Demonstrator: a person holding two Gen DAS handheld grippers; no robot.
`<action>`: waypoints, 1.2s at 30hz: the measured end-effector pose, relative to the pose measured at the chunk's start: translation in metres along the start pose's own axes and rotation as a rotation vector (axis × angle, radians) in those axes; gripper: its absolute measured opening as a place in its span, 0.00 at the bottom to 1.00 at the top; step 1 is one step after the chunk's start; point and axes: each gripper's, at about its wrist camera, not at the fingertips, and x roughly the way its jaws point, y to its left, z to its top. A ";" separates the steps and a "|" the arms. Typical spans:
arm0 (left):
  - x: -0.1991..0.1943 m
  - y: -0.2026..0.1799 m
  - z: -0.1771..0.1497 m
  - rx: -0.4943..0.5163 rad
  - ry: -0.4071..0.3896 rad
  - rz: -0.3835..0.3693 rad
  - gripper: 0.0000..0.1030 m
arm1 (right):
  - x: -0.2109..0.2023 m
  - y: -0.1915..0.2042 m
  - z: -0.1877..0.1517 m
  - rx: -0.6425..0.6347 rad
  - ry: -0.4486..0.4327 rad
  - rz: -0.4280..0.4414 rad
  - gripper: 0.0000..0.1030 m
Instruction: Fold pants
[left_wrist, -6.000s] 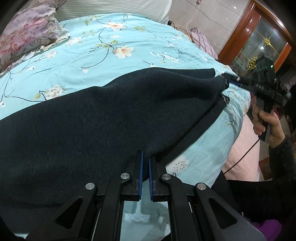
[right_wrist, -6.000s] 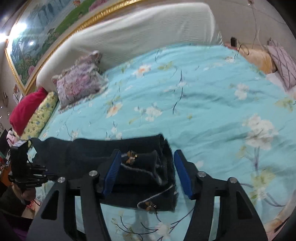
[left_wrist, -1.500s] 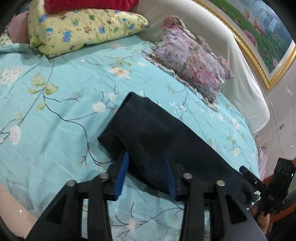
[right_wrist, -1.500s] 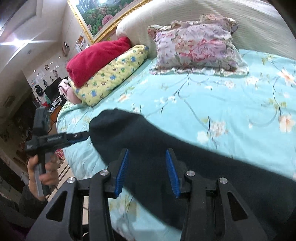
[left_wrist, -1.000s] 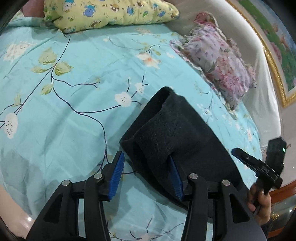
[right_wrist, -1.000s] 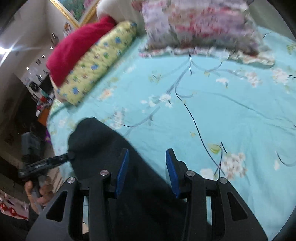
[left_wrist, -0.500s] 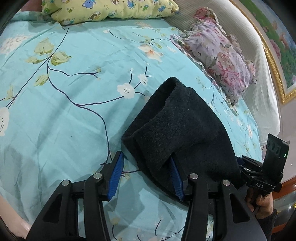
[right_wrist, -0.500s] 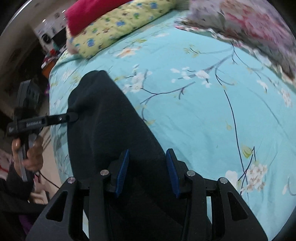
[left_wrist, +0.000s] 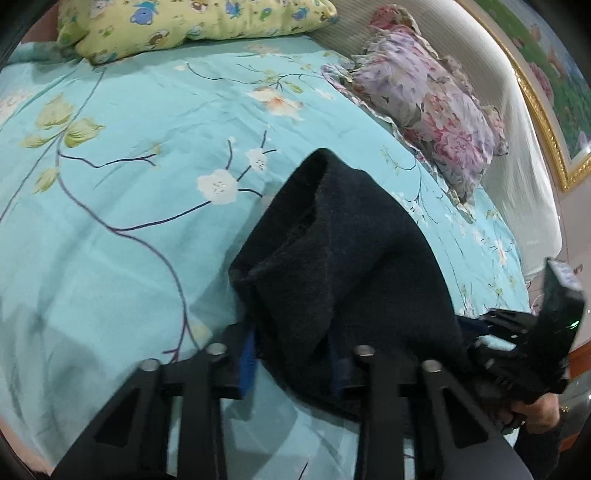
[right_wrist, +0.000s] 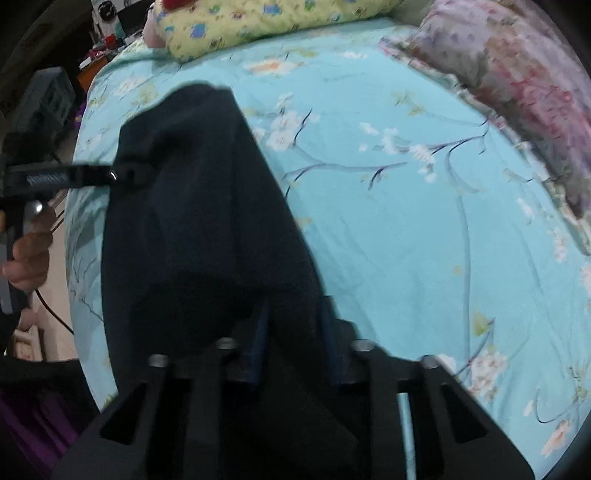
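The dark pants lie folded lengthwise on the turquoise floral bedspread, their leg end pointing up the bed. My left gripper has its blue-padded jaws a hand's width apart with the near corner of the leg end bunched between them. In the right wrist view the pants run up the left side, and my right gripper straddles their near edge with the jaws narrowly apart. The left gripper shows there at the pants' far left corner. The right gripper shows at the right edge of the left view.
A yellow cartoon pillow and a pink floral cushion lie at the head of the bed against a white headboard. The bed edge and floor are at the left in the right wrist view.
Both grippers have pushed further onto the pants and their jaws have narrowed around the cloth. The leg end has bunched up a little at the left gripper.
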 end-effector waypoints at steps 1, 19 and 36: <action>0.001 0.000 0.000 0.004 -0.006 -0.006 0.21 | -0.010 -0.005 0.001 0.024 -0.038 -0.031 0.06; -0.001 0.008 0.014 0.074 -0.021 -0.060 0.17 | 0.018 -0.066 0.016 0.243 -0.183 -0.118 0.18; -0.078 -0.026 -0.014 0.193 -0.105 -0.051 0.53 | -0.120 -0.079 -0.111 0.589 -0.435 -0.036 0.24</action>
